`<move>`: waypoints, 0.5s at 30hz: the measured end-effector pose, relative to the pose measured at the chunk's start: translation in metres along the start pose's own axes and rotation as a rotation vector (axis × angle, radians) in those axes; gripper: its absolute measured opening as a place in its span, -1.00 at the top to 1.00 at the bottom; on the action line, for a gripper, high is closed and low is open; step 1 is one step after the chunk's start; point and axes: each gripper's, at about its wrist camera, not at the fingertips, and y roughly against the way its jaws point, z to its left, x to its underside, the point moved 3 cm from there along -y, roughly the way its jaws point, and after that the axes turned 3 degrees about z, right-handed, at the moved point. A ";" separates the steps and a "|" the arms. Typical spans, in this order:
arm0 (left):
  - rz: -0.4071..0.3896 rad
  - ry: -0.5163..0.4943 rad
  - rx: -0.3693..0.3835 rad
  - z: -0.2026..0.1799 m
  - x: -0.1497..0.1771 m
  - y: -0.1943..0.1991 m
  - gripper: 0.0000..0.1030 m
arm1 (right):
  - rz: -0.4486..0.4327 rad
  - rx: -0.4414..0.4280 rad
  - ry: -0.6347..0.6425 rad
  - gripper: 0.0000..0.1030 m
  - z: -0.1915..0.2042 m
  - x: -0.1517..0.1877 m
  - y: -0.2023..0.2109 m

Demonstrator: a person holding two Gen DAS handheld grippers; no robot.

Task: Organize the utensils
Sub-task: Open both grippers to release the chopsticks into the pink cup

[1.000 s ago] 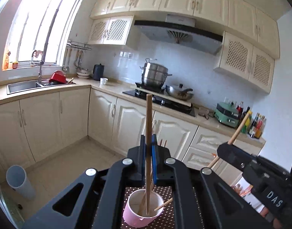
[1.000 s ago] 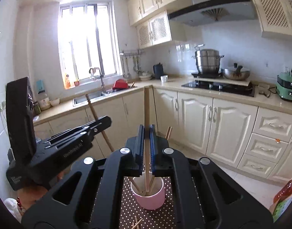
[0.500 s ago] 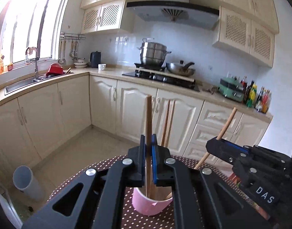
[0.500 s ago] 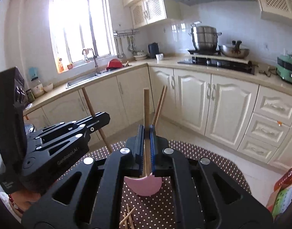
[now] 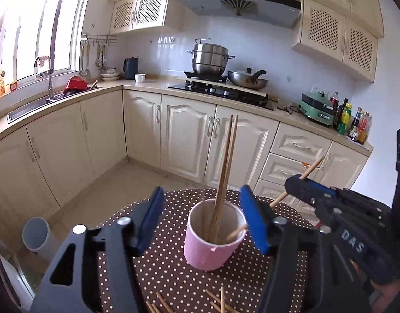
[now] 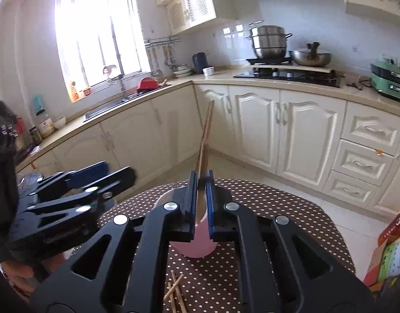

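chopsticks (image 5: pixel 224 167): wooden pair standing tilted in pink cup (image 5: pixel 213 245), between left gripper (image 5: pixel 201 217) fingers
left: now gaping wide, stick released
right gripper (image 6: pixel 201 198): still pinching one chopstick (image 6: pixel 204 140)

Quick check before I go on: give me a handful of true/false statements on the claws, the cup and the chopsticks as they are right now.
1. The left claw is open. True.
2. The right claw is open and holds nothing. False: it is shut on a chopstick.
3. The pink cup lies on its side. False: it stands upright on the dotted tablecloth.
4. Chopsticks stand in the pink cup. True.
5. Every chopstick is in the cup. False: loose chopsticks lie on the cloth.
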 end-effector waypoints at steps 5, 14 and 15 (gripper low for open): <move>0.017 0.035 0.020 0.007 0.010 0.021 -0.31 | -0.023 -0.001 -0.009 0.02 -0.002 0.003 0.016; 0.089 -0.014 0.004 0.007 0.046 0.044 -0.31 | -0.032 -0.014 -0.012 -0.01 -0.006 0.016 0.047; 0.114 -0.025 0.010 0.005 0.052 0.043 -0.31 | -0.028 -0.015 -0.010 -0.01 -0.007 0.019 0.049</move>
